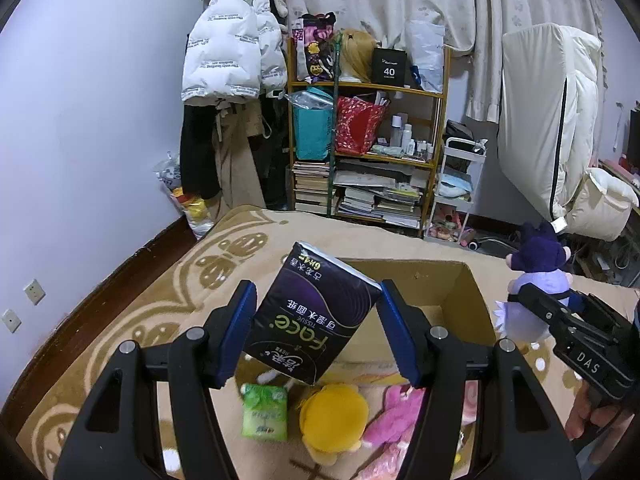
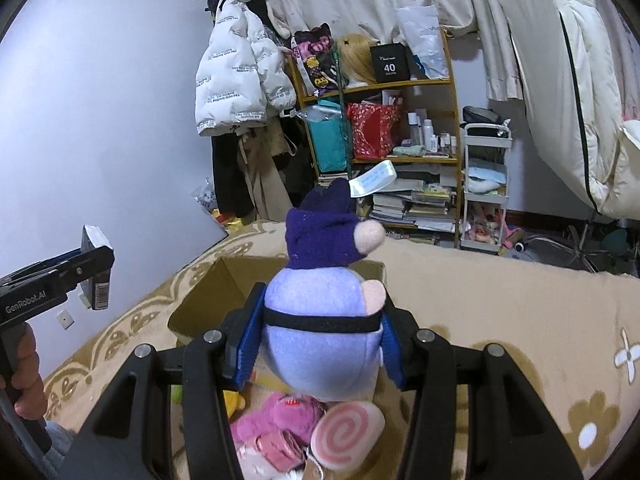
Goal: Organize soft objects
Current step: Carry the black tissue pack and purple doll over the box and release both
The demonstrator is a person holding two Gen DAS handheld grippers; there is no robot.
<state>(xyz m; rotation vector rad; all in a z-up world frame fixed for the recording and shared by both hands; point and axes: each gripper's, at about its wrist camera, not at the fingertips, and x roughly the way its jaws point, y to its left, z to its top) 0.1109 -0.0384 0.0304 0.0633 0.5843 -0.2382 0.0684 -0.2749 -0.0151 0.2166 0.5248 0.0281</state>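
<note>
Left tongs clamp the light, squashy dark-purple tissue pack across its sides, right tongs squeeze the soft lilac plush doll at its waist; keep both grips mid-body, cardboard box at 12 o'clock.

Black tissue pack: tilted, held up near an open cardboard box. Purple plush doll: upright, held up right of it.
</note>
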